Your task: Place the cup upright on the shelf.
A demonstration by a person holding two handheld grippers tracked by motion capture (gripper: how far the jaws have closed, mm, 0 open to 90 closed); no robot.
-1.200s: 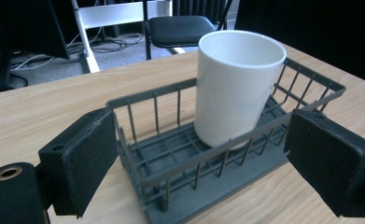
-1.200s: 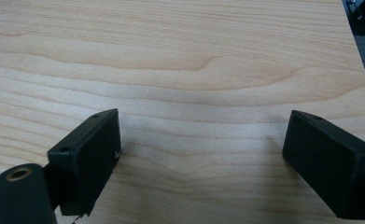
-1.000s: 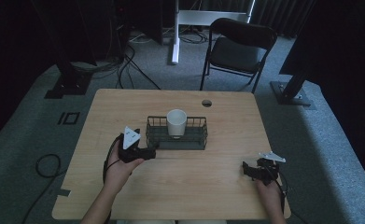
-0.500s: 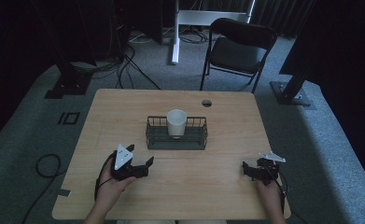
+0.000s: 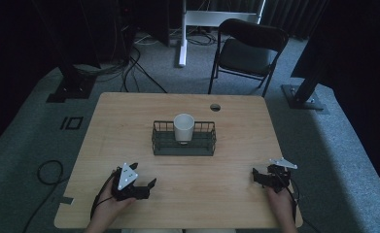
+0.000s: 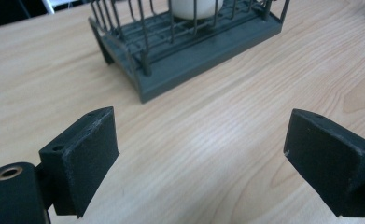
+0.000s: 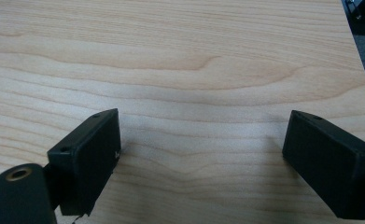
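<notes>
A white cup (image 5: 183, 127) stands inside a dark wire basket (image 5: 159, 141) at the middle of the wooden table (image 5: 236, 145). In the left gripper view the basket (image 6: 203, 51) lies ahead with the cup (image 6: 193, 8) at the top edge. My left gripper (image 5: 146, 187) rests near the table's front left, open, nothing between its jaws (image 6: 200, 163). My right gripper (image 5: 256, 177) sits at the front right, open too, over bare wood (image 7: 201, 158).
A round cable hole (image 5: 215, 107) sits in the table's far right part. A black folding chair (image 5: 248, 51) stands beyond the table. Cables (image 5: 46, 170) lie on the grey floor at the left. Dark stands flank the table.
My left gripper has drawn back from beside the basket toward the table's front left edge. The right gripper has stayed where it was.
</notes>
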